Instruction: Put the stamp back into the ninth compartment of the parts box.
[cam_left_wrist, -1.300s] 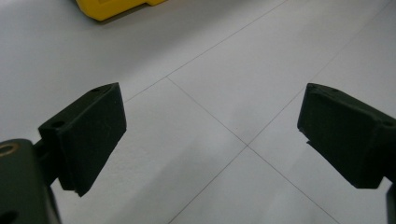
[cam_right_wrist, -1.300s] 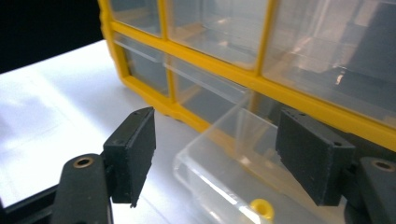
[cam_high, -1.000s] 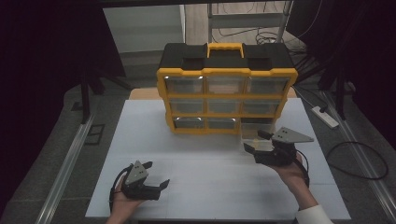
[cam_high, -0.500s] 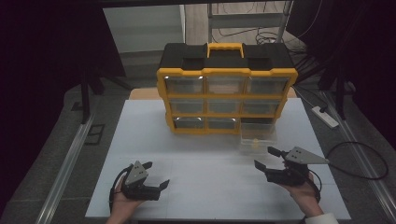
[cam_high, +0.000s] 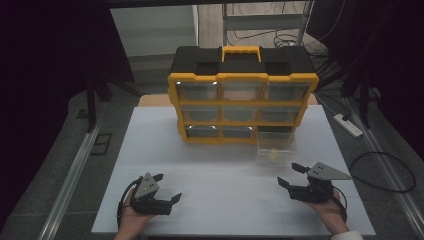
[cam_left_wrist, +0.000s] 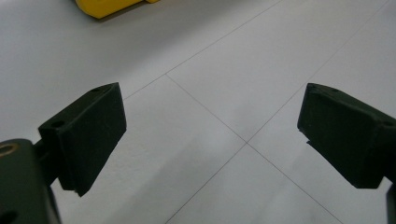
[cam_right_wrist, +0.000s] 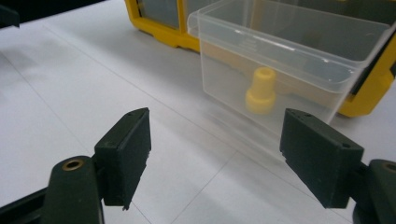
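Note:
A yellow and black organizer cabinet (cam_high: 242, 102) with clear drawers stands at the back of the white table (cam_high: 225, 170). Its bottom right drawer (cam_high: 276, 148) is pulled out toward me; it is clear plastic (cam_right_wrist: 285, 60) and holds a small yellow part (cam_right_wrist: 260, 91). My right gripper (cam_high: 292, 176) rests open on the table a short way in front of that drawer, nothing between its jaws. My left gripper (cam_high: 167, 187) lies open at the front left, jaws wide over bare table (cam_left_wrist: 210, 116).
A corner of the yellow cabinet (cam_left_wrist: 109, 5) shows at the top of the left gripper view. A white power strip (cam_high: 348, 125) and cables lie on the floor right of the table. Metal rails (cam_high: 75, 170) run along the floor at left.
My right gripper has drawn back from the pulled-out drawer toward the front right of the table, leaving the drawer open. The left gripper has stayed put.

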